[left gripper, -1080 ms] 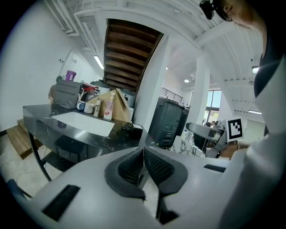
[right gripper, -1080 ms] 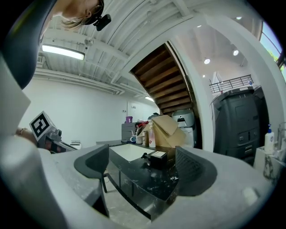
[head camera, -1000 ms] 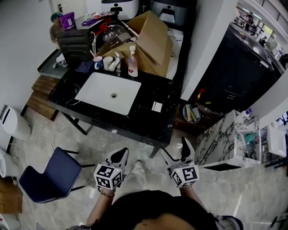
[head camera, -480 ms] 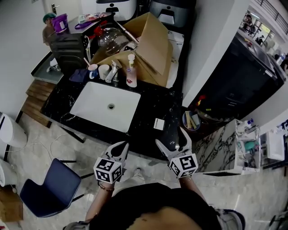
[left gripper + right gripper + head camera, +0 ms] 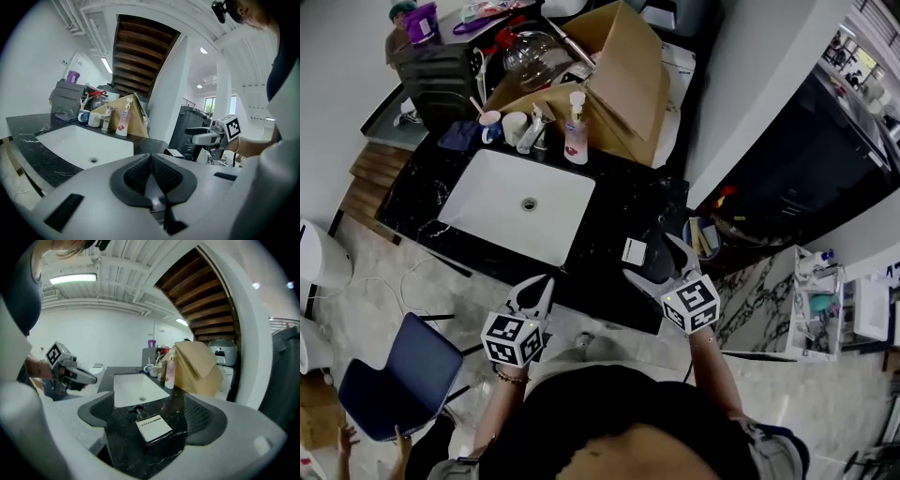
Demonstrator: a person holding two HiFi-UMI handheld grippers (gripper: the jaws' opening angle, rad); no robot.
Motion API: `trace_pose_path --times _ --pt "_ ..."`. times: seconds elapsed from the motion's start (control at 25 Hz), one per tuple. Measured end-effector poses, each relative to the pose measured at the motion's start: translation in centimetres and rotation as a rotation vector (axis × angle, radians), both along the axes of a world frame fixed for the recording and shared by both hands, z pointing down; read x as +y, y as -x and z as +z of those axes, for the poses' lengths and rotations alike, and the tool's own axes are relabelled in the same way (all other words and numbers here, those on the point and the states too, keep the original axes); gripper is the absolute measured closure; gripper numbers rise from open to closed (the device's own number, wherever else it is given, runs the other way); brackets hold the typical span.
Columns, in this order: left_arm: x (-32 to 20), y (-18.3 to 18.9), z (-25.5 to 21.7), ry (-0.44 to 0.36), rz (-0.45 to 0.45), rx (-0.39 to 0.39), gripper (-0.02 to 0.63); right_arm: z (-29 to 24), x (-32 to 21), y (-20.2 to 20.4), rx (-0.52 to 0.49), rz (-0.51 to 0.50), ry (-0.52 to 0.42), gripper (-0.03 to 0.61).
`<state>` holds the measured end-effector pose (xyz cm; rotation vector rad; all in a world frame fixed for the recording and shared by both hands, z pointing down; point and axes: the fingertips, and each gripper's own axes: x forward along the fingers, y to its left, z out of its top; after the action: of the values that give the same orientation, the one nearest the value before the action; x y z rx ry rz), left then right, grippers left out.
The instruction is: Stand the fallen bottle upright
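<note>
1. Bottle (image 5: 635,251): dark with a white label, lying on its side on the black marbled bench (image 5: 600,202). It is near the front edge, to the right of the sink (image 5: 517,206).
2. In the right gripper view the bottle (image 5: 149,425) lies with its labelled face up. Its pump (image 5: 135,409) points toward the sink and its base toward the camera.
3. Right tool (image 5: 661,264): jaws spread wide, held low over the bench at the bottle. The bottle shows between the two jaws with bare bench on either side, and neither jaw touches it.
4. Left tool (image 5: 534,286): jaws pressed together with nothing between them. It is held at the bench's front edge, in front of the sink, left of the right tool and apart from the bottle.
5. The left gripper view shows the right tool (image 5: 211,136) off to the right above the bench. The right gripper view shows the left tool (image 5: 70,373) off to the left.
6. The sink is white and rectangular, set into the bench, with a round drain in its middle.
7. Behind the sink, along the back of the bench, stand an upright soap dispenser (image 5: 576,131) with a pink label, a tap (image 5: 534,127) and two cups (image 5: 491,122).
8. A brown cardboard box (image 5: 628,84) with open flaps stands behind the dispenser.
9. A blue chair (image 5: 398,375) stands on the floor to the person's left, in front of the bench.
</note>
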<state>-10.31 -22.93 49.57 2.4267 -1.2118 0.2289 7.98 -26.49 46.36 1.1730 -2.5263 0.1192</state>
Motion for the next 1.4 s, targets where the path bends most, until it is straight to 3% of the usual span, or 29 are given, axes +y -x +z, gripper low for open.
trace_pose_path --times 0.24,0.52,0.68,0.8,1.0,1.4 --pt "-0.4 2.3 -0.7 -0.019 -0.130 0.000 0.611 4.6 -2.5 1.9 0.233 -0.295 0.226 0.120" --pt "0.8 5.4 -0.9 -0.010 -0.341 0.023 0.611 6.7 -5.3 5.4 0.364 -0.502 0.444 0.146" --pt "1.5 6.5 -0.9 -0.019 -0.428 0.031 0.611 9.5 -5.4 7.4 0.512 -0.619 0.601 0.153" --pt "2.6 6.7 -0.6 -0.010 -0.477 0.034 0.611 12.0 -5.2 7.5 0.674 -0.661 0.682 0.186" --pt "4.0 7.5 -0.3 -0.006 -0.545 0.033 0.611 14.1 -5.7 7.2 0.850 -0.681 0.743 0.379" --pt "6.3 8.3 0.1 -0.002 -0.624 0.024 0.611 16.2 -5.1 7.2 0.940 -0.714 0.797 0.434"
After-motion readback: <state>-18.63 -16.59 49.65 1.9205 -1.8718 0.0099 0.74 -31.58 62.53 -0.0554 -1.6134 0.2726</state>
